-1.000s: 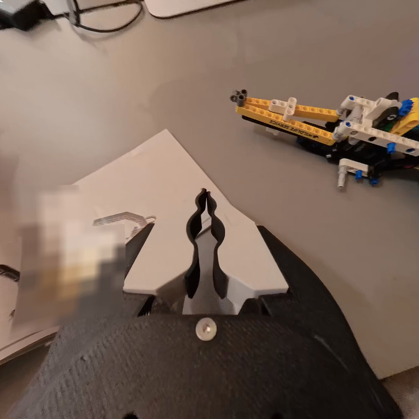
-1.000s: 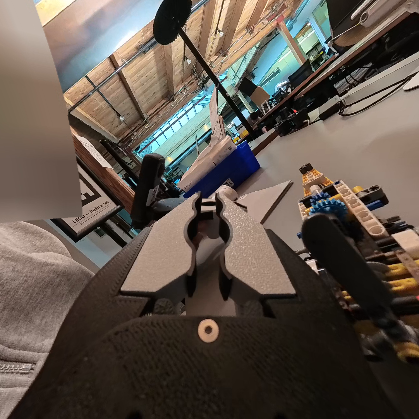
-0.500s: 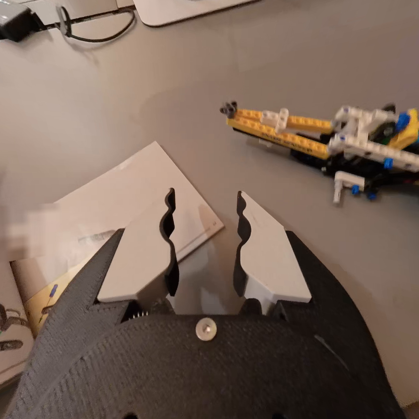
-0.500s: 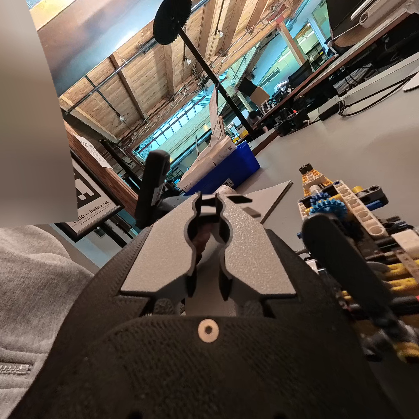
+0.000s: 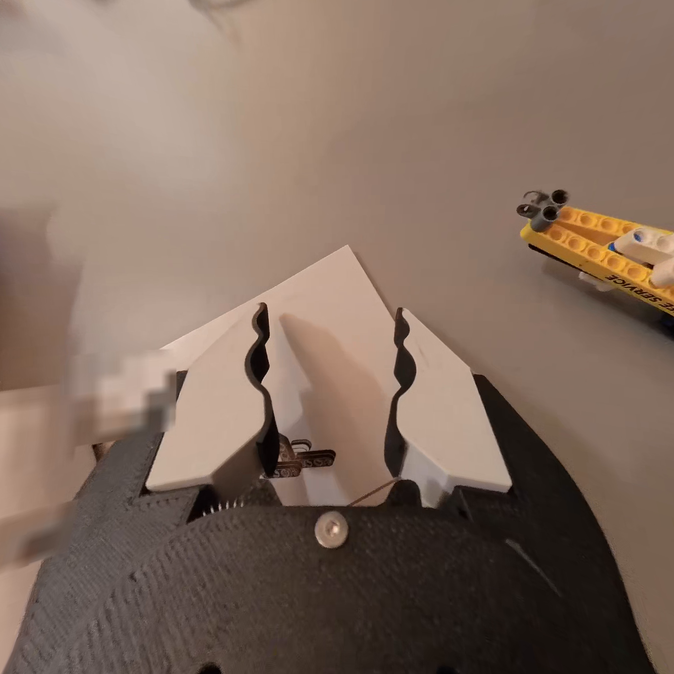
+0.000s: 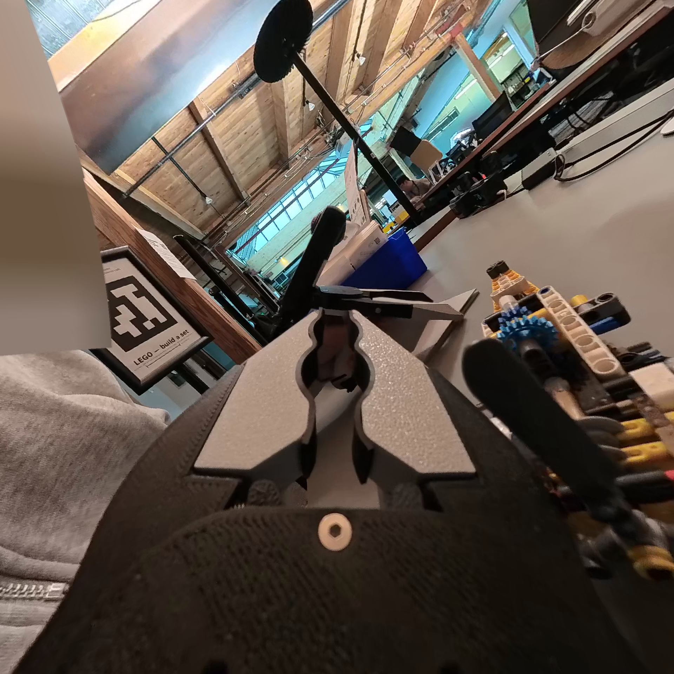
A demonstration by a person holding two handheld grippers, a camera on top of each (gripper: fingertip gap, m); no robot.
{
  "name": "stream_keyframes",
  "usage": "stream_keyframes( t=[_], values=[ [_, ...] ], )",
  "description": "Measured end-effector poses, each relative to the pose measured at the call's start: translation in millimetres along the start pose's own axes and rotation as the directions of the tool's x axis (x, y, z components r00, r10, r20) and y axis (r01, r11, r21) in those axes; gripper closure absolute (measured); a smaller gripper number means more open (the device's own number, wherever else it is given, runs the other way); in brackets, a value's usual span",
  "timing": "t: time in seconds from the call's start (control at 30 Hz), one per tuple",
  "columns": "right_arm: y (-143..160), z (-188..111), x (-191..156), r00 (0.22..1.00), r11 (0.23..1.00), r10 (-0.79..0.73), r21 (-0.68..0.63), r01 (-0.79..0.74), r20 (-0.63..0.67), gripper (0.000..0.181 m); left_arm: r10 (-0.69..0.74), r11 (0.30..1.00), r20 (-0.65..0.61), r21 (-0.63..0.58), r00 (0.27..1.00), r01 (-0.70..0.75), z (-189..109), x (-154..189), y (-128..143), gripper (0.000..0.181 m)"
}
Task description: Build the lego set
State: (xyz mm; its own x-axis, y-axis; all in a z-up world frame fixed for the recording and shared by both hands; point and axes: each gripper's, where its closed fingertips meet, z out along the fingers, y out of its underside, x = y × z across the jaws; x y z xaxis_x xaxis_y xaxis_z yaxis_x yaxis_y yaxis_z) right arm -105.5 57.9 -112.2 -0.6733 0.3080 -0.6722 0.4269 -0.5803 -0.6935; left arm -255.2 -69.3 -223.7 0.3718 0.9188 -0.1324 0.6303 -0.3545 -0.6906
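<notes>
The half-built lego model [image 5: 601, 251] lies on the grey table at the right edge of the left wrist view, with yellow beams, white beams and a grey connector at its tip. My left gripper [image 5: 330, 312] is open and empty, low over a white instruction booklet [image 5: 339, 277] with a printed part drawing [image 5: 306, 456]. In the right wrist view the model [image 6: 569, 328], with its blue gear [image 6: 525, 328], lies just right of my right gripper [image 6: 336, 313]. Its jaws stand a narrow gap apart with nothing seen between them. The left gripper [image 6: 437, 302] shows beyond, over the booklet [image 6: 468, 296].
A blue bin [image 6: 383, 262] with white boxes stands at the far table edge. A framed marker sign [image 6: 146, 321] and a grey sleeve [image 6: 54, 437] are on the left. A black pole with a round disc [image 6: 284, 40] rises behind. Cables and a power brick [image 6: 539, 171] lie far right. The left gripper's tips are roughly 20 cm from the right gripper's.
My left gripper has opened from shut and moved left, low over the booklet, so the model now sits at the view's right edge. The right gripper has stayed still.
</notes>
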Motion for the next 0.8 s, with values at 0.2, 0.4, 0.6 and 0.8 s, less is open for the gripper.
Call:
stream_keyframes(
  t=[0.2,0.4,0.6,0.8],
  values=[
    [-1.6,-1.1,0.2,1.000,1.000,0.022,0.009,-0.022,0.012,0.172,-0.009,1.000,-0.002,0.021,1.000,0.009,-7.8,-3.6,-4.1,0.114],
    [-1.8,-1.1,0.5,1.000,1.000,0.024,0.011,-0.024,0.012,0.172,-0.003,1.000,-0.008,0.020,1.000,0.004,-8.8,-2.3,-3.5,0.116],
    [-1.9,-1.1,0.6,1.000,1.000,0.024,0.011,-0.024,0.012,0.172,0.027,1.000,0.009,0.006,1.000,-0.027,1.3,3.4,-1.2,0.114],
    [-2.2,-1.1,0.8,1.000,1.000,0.027,0.012,-0.027,0.013,0.172,0.065,0.998,0.063,0.004,0.996,-0.065,3.1,-3.9,-5.4,0.113]
  ],
)
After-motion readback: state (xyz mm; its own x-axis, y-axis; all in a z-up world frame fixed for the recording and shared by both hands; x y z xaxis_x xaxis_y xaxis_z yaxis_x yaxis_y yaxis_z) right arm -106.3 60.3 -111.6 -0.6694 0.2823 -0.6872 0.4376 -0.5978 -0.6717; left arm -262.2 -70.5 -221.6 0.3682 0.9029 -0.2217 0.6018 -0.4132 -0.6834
